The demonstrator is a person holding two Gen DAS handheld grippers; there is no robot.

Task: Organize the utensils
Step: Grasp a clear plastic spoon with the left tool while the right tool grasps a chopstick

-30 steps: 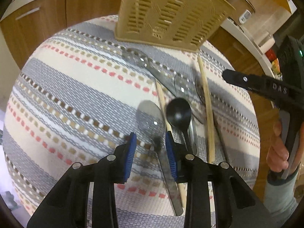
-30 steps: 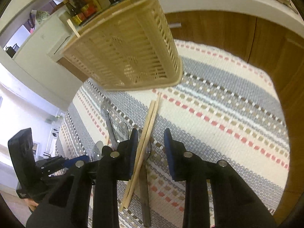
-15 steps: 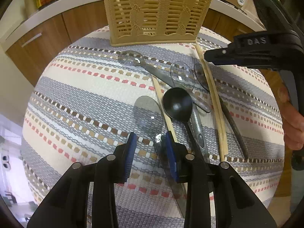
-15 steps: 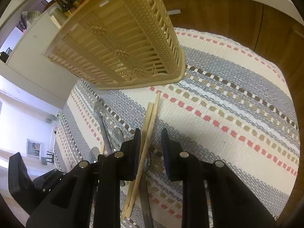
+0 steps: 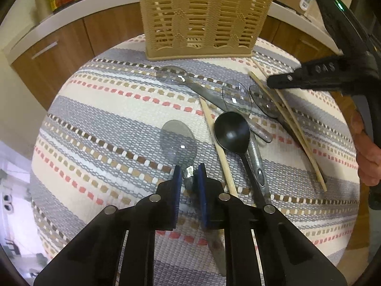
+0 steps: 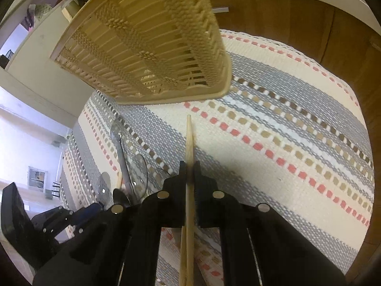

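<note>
On the striped cloth (image 5: 100, 128) lie several utensils. My left gripper (image 5: 188, 175) is closing its jaws on the neck of a clear-bowled spoon (image 5: 178, 143), and the blue pads touch the neck on both sides. Right of that spoon lie a single chopstick (image 5: 218, 147) and a black spoon (image 5: 232, 132). My right gripper (image 6: 189, 166) is shut on a pair of wooden chopsticks (image 6: 189, 135) that point toward the beige slotted basket (image 6: 147, 40). In the left wrist view the right gripper (image 5: 285, 81) sits over those chopsticks (image 5: 297, 131), and the basket (image 5: 204, 16) stands at the cloth's far edge.
More clear spoons (image 5: 235, 97) and a grey handle (image 5: 257, 164) are piled between the two grippers. Wooden cabinets (image 5: 54, 57) and a white counter ring the table. A hand (image 5: 366, 157) holds the right gripper. The left gripper (image 6: 83, 212) shows at the lower left of the right wrist view.
The left jaws have narrowed onto the clear spoon's neck. The right jaws have shut on the chopstick pair and sunk toward the cloth. The basket now looks more upright in the left view.
</note>
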